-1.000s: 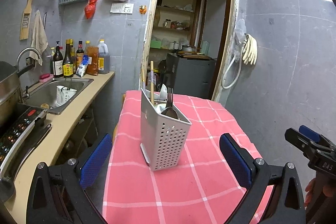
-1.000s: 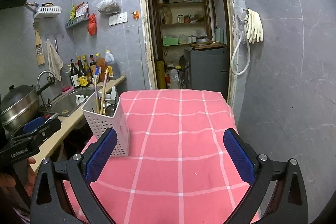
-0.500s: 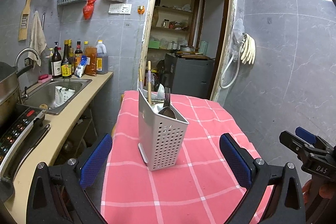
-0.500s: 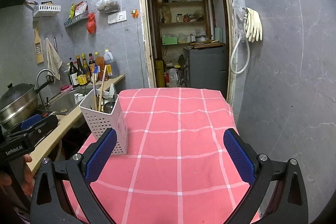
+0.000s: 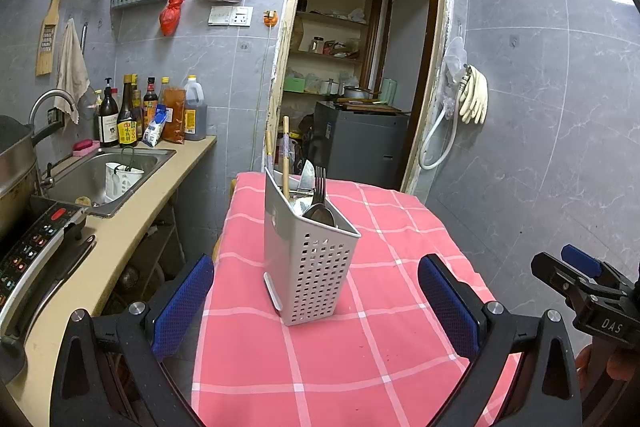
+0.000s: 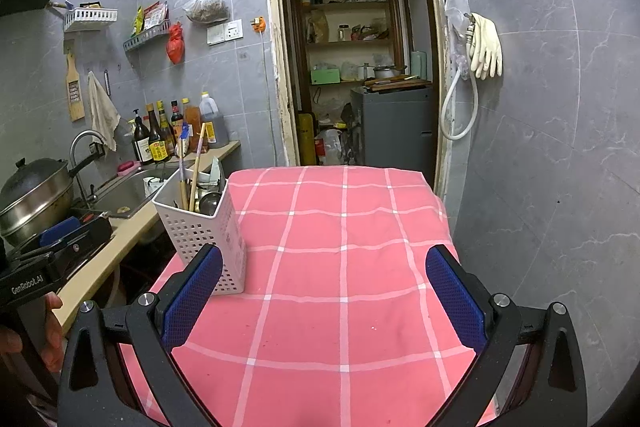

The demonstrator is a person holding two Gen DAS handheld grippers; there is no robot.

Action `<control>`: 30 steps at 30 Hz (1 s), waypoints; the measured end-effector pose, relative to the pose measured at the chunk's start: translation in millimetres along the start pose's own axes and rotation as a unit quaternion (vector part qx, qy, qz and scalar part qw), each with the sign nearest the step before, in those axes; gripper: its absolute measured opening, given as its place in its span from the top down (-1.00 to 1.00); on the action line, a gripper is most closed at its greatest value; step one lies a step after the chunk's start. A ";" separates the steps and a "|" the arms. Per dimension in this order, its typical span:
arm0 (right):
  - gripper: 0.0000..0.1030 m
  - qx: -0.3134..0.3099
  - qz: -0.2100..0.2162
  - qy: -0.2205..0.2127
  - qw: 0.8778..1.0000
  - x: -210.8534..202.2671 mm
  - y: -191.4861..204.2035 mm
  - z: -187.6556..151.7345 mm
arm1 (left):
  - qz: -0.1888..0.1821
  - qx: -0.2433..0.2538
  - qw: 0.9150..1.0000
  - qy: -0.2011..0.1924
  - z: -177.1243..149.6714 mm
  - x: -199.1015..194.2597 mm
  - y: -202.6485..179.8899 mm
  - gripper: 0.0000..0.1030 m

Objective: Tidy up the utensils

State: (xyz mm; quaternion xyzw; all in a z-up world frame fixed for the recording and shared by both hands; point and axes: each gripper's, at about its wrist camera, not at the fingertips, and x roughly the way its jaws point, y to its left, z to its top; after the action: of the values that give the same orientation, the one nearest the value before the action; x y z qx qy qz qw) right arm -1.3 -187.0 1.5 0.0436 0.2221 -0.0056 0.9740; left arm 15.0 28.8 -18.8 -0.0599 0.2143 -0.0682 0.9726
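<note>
Both grippers released above the pink checked worktop

The left gripper and right gripper gape wide, holding nothing. The white perforated utensil caddy stands upright on the worktop near its left edge, holding a fork, spoon and chopsticks

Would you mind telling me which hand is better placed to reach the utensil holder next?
Left. The utensil holder sits centred between the open left tongs; from the right tongs, also open, it lies off beside the left finger.
</note>
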 end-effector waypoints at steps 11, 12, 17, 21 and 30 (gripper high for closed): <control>-0.94 -0.002 0.003 0.001 1.000 -0.7 4.4 -3.6 | 0.000 -0.001 1.000 0.001 0.1 0.0 0.7 -0.99; -0.94 -0.001 0.003 0.001 1.000 -1.1 5.3 -4.4 | 0.000 -0.001 1.000 0.000 0.1 -0.1 0.5 -0.99; -0.94 -0.002 0.003 0.001 1.000 -1.4 6.0 -4.6 | 0.000 -0.001 1.000 0.000 0.4 -0.1 0.7 -0.99; -0.94 -0.002 0.004 0.002 1.000 -1.2 6.6 -5.1 | 0.000 -0.002 1.000 0.000 -0.1 -0.1 -1.0 -0.99; -0.94 -0.001 0.004 0.002 1.000 -1.4 7.1 -5.0 | 0.001 -0.003 1.000 0.001 0.1 -0.4 -0.4 -0.99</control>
State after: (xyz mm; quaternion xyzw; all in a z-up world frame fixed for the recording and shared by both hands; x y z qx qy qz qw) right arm -4.5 -179.5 -1.8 0.0429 0.2239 -0.0018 0.9737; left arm 14.7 28.5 -18.5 -0.0625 0.2150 -0.0667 0.9723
